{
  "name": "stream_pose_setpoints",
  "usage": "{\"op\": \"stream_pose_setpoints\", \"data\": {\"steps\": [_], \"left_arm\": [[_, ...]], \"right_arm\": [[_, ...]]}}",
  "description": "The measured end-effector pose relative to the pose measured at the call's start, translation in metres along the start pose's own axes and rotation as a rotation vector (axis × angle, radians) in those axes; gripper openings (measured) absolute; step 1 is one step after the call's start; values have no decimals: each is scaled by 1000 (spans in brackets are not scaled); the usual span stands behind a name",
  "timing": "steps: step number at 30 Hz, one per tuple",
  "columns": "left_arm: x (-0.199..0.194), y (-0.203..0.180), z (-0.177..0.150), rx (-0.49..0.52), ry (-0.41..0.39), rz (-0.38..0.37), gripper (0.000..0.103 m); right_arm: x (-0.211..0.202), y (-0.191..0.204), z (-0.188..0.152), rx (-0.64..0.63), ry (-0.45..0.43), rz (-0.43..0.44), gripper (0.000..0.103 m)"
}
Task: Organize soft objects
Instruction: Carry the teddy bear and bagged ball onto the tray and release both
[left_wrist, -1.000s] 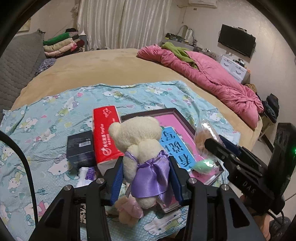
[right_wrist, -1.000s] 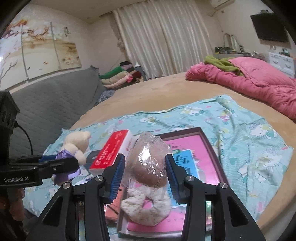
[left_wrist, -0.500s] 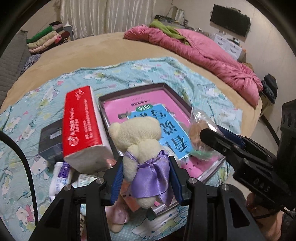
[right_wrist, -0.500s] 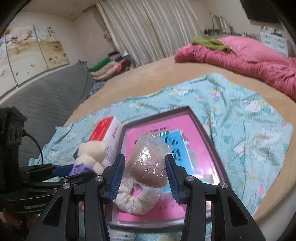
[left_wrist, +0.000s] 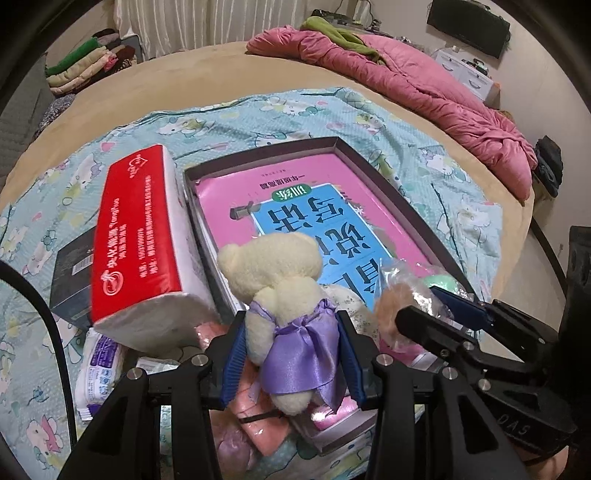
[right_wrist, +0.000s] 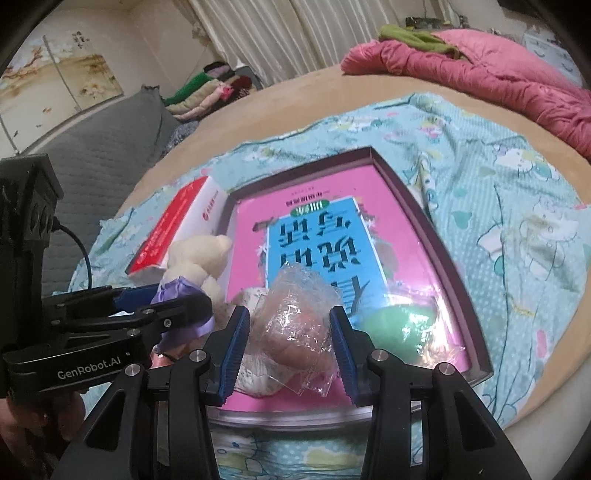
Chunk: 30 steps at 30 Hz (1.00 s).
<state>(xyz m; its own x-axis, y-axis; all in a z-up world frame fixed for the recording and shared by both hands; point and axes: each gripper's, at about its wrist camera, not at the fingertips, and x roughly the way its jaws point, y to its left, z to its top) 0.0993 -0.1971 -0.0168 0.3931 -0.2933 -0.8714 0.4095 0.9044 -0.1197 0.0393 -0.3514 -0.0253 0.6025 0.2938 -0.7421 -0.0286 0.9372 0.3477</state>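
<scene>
A: Teddy bear (left_wrist: 282, 314) in the purple dress is sitting clamped in the left gripper (left_wrist: 291, 358), hanging over the tray's (right_wrist: 439, 236) near left corner.

B: And the right gripper (right_wrist: 290, 345) is squeezing a plastic-wrapped bun (right_wrist: 299, 321) just above the pink book (right_wrist: 321, 236) farther in.

Tissue pack (left_wrist: 144, 236) crowding tray's (left_wrist: 373, 166) left

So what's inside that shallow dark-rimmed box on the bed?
The dark-rimmed box holds a pink-and-blue book, a white fabric scrunchie and a pale green soft item. Whatever lies beneath the book is covered.
</scene>
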Motion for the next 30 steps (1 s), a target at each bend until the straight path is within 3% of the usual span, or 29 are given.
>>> {"op": "stream_pose_setpoints", "data": {"steps": [9, 30], "left_arm": [[11, -8, -2, 21, 21, -7, 46], [29, -18, -11, 67, 60, -5, 46]], "right_arm": [[3, -3, 0, -39, -6, -75, 46], [16, -17, -1, 6, 18, -76, 49]]}}
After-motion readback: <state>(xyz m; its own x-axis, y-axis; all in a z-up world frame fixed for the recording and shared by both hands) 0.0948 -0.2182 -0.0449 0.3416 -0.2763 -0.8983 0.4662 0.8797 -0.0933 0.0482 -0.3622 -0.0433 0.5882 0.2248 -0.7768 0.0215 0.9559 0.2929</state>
